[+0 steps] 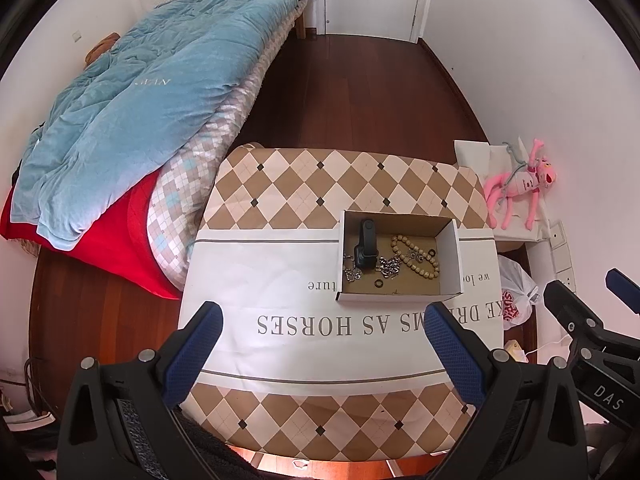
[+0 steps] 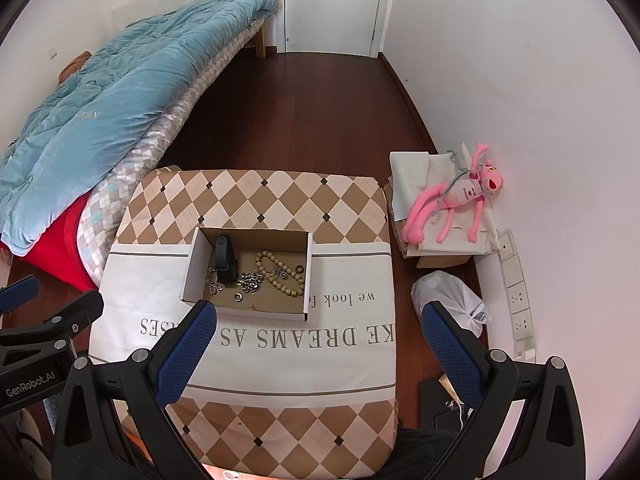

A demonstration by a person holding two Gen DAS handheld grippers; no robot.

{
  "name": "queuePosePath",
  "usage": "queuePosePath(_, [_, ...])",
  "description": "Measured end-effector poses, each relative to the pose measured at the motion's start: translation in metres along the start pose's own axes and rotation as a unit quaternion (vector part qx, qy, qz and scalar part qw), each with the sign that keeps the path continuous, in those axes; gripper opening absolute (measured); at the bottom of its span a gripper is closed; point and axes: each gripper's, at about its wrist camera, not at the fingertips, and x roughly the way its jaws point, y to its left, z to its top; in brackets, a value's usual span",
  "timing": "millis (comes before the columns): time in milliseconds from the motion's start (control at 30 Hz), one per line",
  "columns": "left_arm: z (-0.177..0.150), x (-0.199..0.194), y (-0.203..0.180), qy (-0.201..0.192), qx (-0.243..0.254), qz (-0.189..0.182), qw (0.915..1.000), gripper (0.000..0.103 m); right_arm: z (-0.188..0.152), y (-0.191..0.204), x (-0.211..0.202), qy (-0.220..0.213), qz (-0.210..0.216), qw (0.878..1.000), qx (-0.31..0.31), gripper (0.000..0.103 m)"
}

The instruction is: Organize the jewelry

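An open cardboard box (image 1: 452, 256) (image 2: 191, 268) stands on the cloth-covered table (image 1: 280, 280) (image 2: 344, 344). Inside lie a black watch band (image 1: 367, 245) (image 2: 225, 259), a wooden bead bracelet (image 1: 416, 256) (image 2: 280, 270), silver chains (image 1: 390, 269) (image 2: 251, 281) and small rings (image 2: 238, 297). My left gripper (image 1: 323, 316) is open and empty, above the table's near side, short of the box. My right gripper (image 2: 318, 314) is open and empty, its left finger (image 2: 188, 344) near the box's front edge.
A bed with a blue quilt (image 1: 132, 112) (image 2: 108, 120) stands left of the table. A pink plush toy (image 1: 520, 184) (image 2: 456, 200) lies on boxes at the right wall, with a white plastic bag (image 2: 448, 296) on the wooden floor beside it.
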Motion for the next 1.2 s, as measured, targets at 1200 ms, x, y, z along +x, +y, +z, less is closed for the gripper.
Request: queuePosePath(1200, [-0.0035, -0.0054, -0.0004, 0.001, -0.002, -0.005, 1.0, 0.103, -0.0008, 0.0035, -0.0019, -0.001, 0.003, 1.0, -0.001, 0.103])
